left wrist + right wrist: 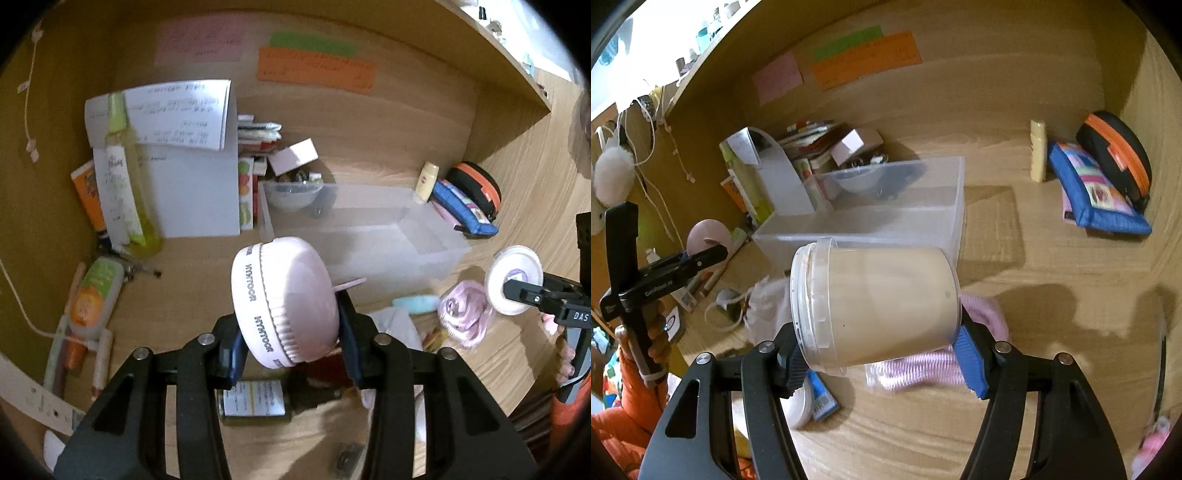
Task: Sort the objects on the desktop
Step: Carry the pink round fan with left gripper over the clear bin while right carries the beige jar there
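Clamping a pink round case point(286, 301), left hand-held gripper point(288, 354), right hand-held gripper point(877, 356) grasping a cream-filled tub point(875, 306), clear bin point(886, 206) behind.

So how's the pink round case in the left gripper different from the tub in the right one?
The pink case is flat, disc-like and ribbed around its rim with printed lettering; the tub is taller, cylindrical, cream-coloured and plain. The case is opaque pink, while the tub is translucent with a white lid. Both are held tipped sideways between fingers, above the desk near the clear bin.
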